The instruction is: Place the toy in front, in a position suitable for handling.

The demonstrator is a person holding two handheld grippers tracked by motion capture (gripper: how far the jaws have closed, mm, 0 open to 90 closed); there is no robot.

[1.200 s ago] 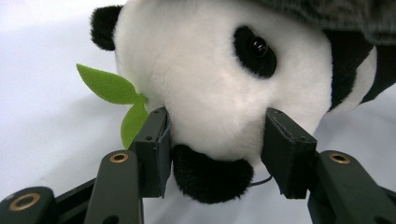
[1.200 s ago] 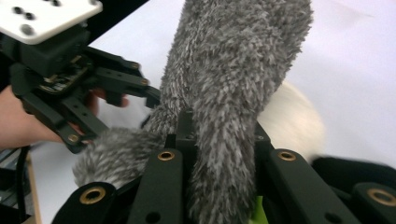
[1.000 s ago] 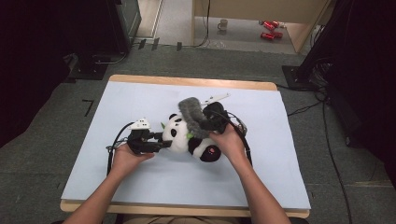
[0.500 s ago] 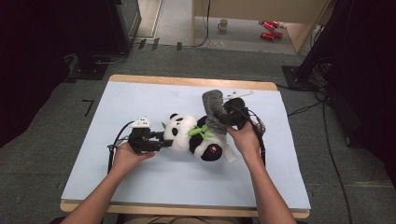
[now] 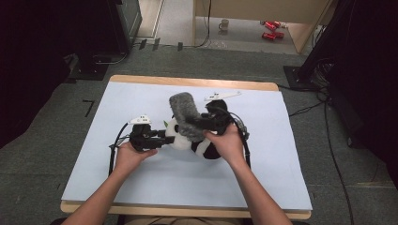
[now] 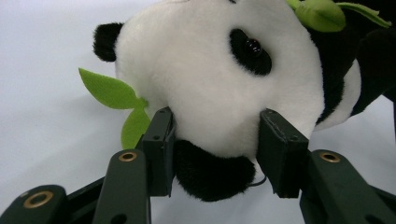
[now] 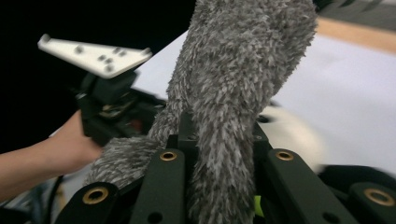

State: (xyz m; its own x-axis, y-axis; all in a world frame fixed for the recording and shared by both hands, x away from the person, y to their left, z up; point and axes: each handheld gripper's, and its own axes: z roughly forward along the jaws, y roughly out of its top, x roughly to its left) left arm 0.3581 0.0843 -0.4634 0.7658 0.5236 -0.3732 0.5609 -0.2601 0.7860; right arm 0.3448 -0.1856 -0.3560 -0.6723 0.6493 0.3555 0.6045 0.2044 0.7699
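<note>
On the table (image 5: 94, 178), which is covered in a pale blue sheet, the person's left hand (image 5: 129, 157) sits left of the middle and holds the left gripper (image 5: 165, 139) level, pointing to the right. Its jaws stand about half open and have just been closing; the panda's white head sits between them. In the left gripper view both pads press into the plush at either side of the head, just above a black ear, so the left gripper (image 6: 215, 149) has hold of the panda toy (image 6: 219, 79). A green felt leaf (image 6: 109, 91) sticks out beside the left pad.

The panda toy (image 5: 197, 145) lies on its side near the middle of the table, well away from every edge, its head toward the left gripper and its black limbs toward the right hand.

Above and just right of the panda, the right gripper (image 5: 197, 124) points left, its jaws clamped tight on a grey fuzzy cloth (image 5: 185, 112), which stands up over the panda's body. In the right gripper view the grey fuzzy cloth (image 7: 238, 84) runs up from between the black jaws, pinched near its lower part. The right hand (image 5: 227, 143) grips the tool from the near side, next to the panda's back
</note>
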